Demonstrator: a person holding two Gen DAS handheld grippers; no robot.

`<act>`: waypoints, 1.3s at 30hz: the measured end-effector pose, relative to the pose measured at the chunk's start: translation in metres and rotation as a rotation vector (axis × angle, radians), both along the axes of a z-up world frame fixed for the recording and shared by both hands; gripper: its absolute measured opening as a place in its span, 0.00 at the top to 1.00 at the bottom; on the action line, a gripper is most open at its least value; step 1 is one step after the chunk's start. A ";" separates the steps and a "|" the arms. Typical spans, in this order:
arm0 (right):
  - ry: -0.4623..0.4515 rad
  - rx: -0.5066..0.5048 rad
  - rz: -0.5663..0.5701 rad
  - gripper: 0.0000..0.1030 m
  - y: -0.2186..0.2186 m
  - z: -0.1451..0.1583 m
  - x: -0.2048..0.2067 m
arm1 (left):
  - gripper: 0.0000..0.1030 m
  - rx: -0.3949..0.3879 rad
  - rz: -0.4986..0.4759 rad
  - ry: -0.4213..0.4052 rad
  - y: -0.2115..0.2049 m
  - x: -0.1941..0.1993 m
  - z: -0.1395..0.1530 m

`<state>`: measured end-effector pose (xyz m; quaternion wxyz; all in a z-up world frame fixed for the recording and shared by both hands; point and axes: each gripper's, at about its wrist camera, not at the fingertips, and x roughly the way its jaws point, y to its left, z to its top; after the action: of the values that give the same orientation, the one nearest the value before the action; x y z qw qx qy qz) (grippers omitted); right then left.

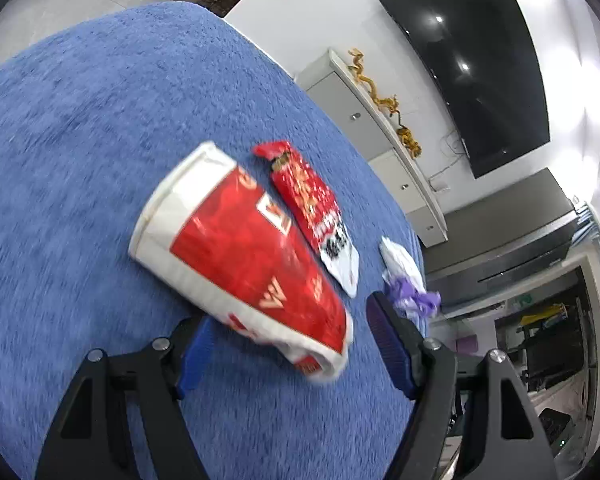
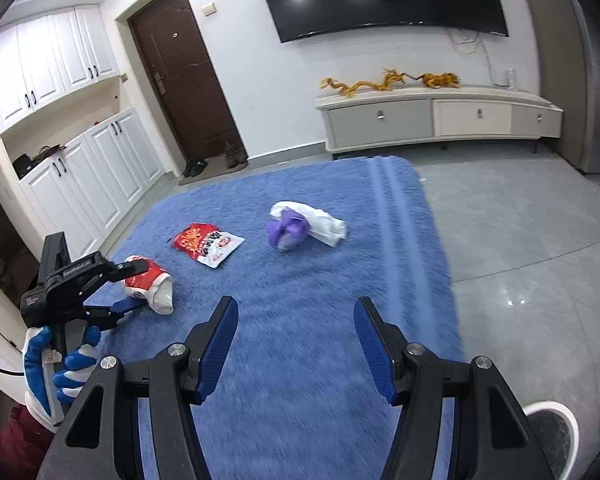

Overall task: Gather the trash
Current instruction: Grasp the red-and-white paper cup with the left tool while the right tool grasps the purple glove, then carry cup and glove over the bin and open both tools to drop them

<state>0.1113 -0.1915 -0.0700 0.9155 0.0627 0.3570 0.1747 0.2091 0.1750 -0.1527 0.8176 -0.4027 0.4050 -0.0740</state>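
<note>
On the blue rug [image 2: 284, 360]: three bits of litter. One crushed red-and-white paper cup [image 2: 150, 290], near left. One red snack wrapper [image 2: 206, 246], just beyond it. One purple-and-white crumpled bundle [image 2: 304, 226], farther right. Two claws over the rug, left claw [image 2: 134, 286] and right claw [image 2: 294, 350]. One gloved hand [image 2: 56, 368].

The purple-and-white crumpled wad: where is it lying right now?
In the right wrist view the wad lies on the blue rug, right of the red snack wrapper, towards the rug's far edge.

Two low wrist views, shared rug [image 2: 300, 208]
</note>
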 end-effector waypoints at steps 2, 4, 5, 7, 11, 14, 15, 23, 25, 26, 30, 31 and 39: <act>0.005 0.004 0.017 0.44 0.007 -0.003 0.012 | 0.31 0.009 0.011 0.007 0.000 0.011 0.000; 0.006 0.002 0.028 0.44 0.013 -0.005 0.023 | 0.31 0.008 0.022 0.011 0.002 0.019 0.000; 0.007 0.004 0.033 0.44 0.015 -0.006 0.029 | 0.31 0.011 0.027 0.016 0.003 0.022 -0.001; 0.012 0.014 0.041 0.44 0.021 -0.010 0.043 | 0.32 0.018 0.041 0.025 0.003 0.029 0.000; 0.016 0.035 0.049 0.44 0.026 -0.014 0.064 | 0.33 0.031 0.061 0.037 0.002 0.041 0.001; 0.016 0.029 0.044 0.44 0.031 -0.018 0.081 | 0.39 0.029 0.078 0.042 0.003 0.048 0.000; 0.018 0.030 0.041 0.44 0.031 -0.019 0.085 | 0.44 0.029 0.087 0.046 0.005 0.050 -0.001; 0.050 0.051 0.007 0.59 0.026 -0.035 0.113 | 0.65 0.031 0.107 0.059 0.018 0.054 -0.007; 0.053 0.058 0.024 0.72 0.027 -0.037 0.116 | 0.69 0.024 0.102 0.058 0.020 0.052 -0.009; 0.054 0.060 0.032 0.77 0.028 -0.037 0.117 | 0.69 0.015 0.098 0.058 0.021 0.052 -0.009; 0.050 0.075 0.056 0.81 0.026 -0.034 0.110 | 0.73 -0.025 0.091 0.050 0.029 0.041 -0.012; 0.048 0.080 0.060 0.85 0.025 -0.033 0.106 | 0.74 -0.025 0.091 0.048 0.029 0.039 -0.011; 0.006 0.105 0.065 0.85 0.006 -0.010 0.055 | 0.78 0.055 0.054 0.005 0.016 0.011 0.017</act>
<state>0.1663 -0.1855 -0.0796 0.9038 0.0994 0.3518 0.2225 0.2205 0.1908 -0.1358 0.8290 -0.3909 0.3979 -0.0399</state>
